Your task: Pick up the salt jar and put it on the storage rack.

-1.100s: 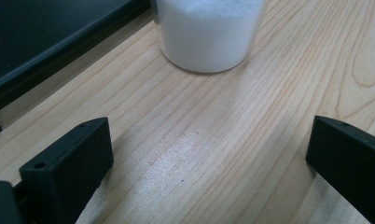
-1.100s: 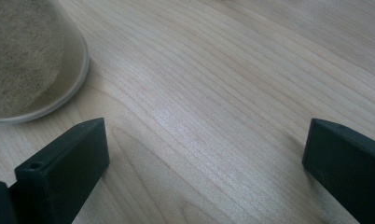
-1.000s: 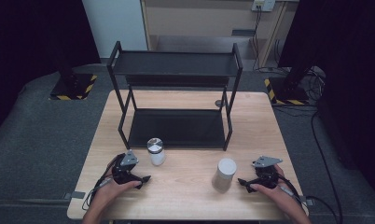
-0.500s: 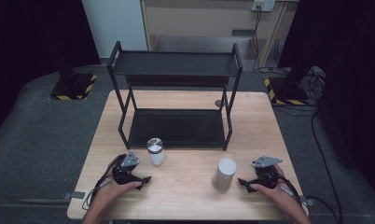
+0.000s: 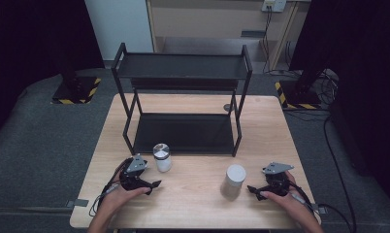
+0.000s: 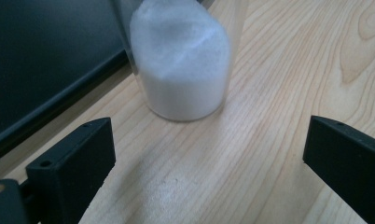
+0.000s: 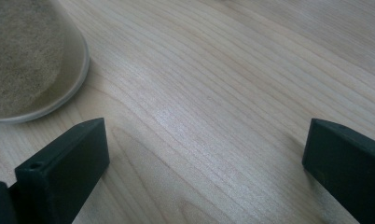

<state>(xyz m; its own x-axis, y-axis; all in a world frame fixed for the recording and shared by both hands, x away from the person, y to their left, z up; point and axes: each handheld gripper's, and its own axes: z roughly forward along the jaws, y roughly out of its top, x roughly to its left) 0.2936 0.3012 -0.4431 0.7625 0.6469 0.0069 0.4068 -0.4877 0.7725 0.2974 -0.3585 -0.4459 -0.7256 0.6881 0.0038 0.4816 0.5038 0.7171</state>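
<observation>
Left gripper view: jar [image 6: 181, 60] top cut off by frame edge. Right gripper view: shaker [image 7: 29, 56] mostly cropped, base alone visible and blurred.

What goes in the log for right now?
left tongs: open, near salt jar | right tongs: open, beside tan jar | both jars upright on table | rack: bare

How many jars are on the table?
2. One jar with a silver lid stands by the left gripper, in front of the shelf. The other jar stands by the right gripper.
</observation>
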